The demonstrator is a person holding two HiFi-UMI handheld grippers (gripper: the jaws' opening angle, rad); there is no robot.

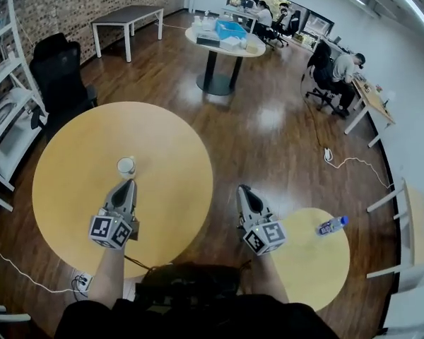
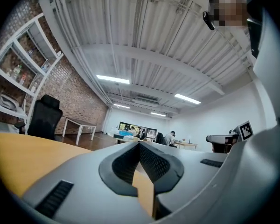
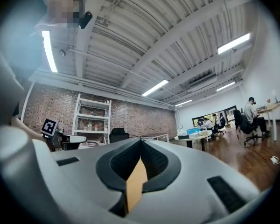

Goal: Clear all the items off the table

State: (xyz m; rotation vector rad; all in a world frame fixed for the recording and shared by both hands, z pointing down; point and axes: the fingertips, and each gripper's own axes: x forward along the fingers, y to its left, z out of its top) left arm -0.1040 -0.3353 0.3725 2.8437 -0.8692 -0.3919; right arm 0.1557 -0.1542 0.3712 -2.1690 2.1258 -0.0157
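— So, where's the cup [image 1: 126,166]?
— Left of centre, on the big round desk [image 1: 63,182], just above the left gripper [image 1: 128,183]. A bottle [image 1: 331,225] lies on the small desk [image 1: 304,274], lower right.
— And the fingers?
— Pressed fully together on both the left and the right gripper [image 1: 243,188], holding nothing.

Cup [image 1: 126,166] (near centre) alone obstructs table [image 1: 67,171].

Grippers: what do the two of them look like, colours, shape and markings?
Both the left gripper and right gripper are grey, tapered wedges, each carrying a white cube with black square markers at the back. Their pads are dark and ribbed.
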